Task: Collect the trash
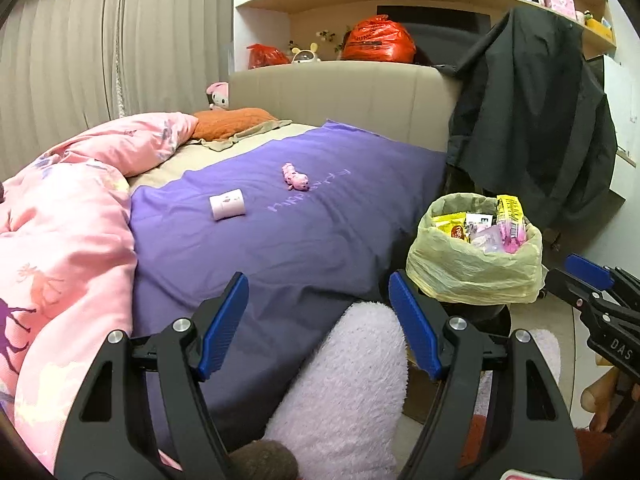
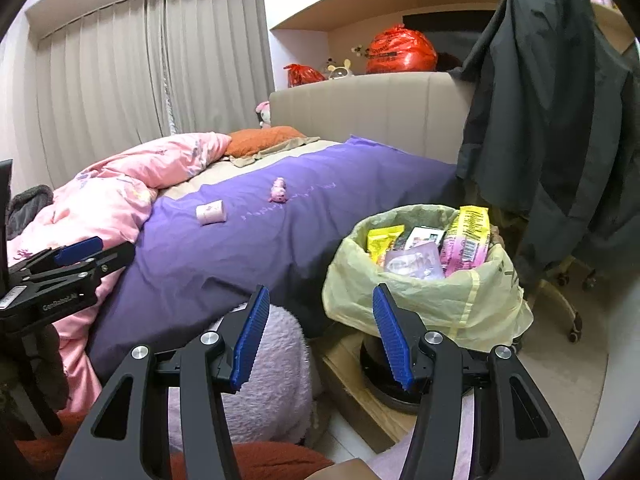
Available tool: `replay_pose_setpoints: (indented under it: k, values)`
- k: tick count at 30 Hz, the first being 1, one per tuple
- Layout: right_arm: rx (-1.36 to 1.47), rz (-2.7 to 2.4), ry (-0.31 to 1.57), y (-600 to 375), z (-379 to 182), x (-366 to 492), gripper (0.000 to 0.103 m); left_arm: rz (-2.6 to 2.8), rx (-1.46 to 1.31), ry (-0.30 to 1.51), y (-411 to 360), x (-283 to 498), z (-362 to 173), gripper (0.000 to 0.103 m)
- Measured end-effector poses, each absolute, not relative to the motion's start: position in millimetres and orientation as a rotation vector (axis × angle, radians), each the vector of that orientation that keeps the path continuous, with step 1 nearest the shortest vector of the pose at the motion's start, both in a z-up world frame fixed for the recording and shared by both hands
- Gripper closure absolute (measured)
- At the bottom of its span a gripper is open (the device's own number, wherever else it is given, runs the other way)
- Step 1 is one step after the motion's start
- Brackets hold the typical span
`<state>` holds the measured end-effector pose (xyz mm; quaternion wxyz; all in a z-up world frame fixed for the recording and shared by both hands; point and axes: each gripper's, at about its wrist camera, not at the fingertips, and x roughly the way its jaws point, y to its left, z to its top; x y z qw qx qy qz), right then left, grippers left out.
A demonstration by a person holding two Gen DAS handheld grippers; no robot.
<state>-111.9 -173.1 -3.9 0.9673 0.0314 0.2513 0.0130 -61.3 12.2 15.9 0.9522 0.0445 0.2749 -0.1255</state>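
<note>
A bin lined with a pale yellow bag stands beside the bed, filled with yellow and pink wrappers. On the purple blanket lie a small pink-white roll and a crumpled pink wrapper. My left gripper is open and empty over the blanket's near edge. My right gripper is open and empty, just in front of the bin. The right gripper also shows at the right edge of the left wrist view.
A pink duvet covers the bed's left side. A dark jacket hangs on a chair right of the bin. A fluffy lilac cushion lies below the grippers. Red bags sit behind the headboard.
</note>
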Motion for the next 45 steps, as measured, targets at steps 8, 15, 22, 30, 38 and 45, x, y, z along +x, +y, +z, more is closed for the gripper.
replay_pose_setpoints:
  k: [8,15,22,30,38,45]
  values:
    - [0.011,-0.001,0.485,-161.9,2.6,-120.0,0.052,-0.291,0.118,0.504,2.4,-74.2,23.8,0.034]
    - [0.022,-0.007,0.483,-166.5,3.4,-121.8,0.052,-0.301,0.136,0.501,-5.7,-77.8,23.2,0.034]
    - [0.028,-0.014,0.483,-168.1,1.0,-123.0,0.052,-0.326,0.15,0.496,-11.8,-79.7,22.8,0.034]
    - [0.048,-0.02,0.481,-174.9,-1.4,-126.4,0.052,-0.337,0.161,0.498,-15.9,-81.1,22.9,0.034]
    - [0.044,-0.018,0.484,-175.8,-1.7,-127.2,0.052,-0.343,0.166,0.498,-14.9,-81.2,22.5,0.034]
    - [0.043,-0.02,0.485,-176.6,-1.3,-127.4,0.052,-0.346,0.166,0.5,-14.8,-81.2,22.7,0.034]
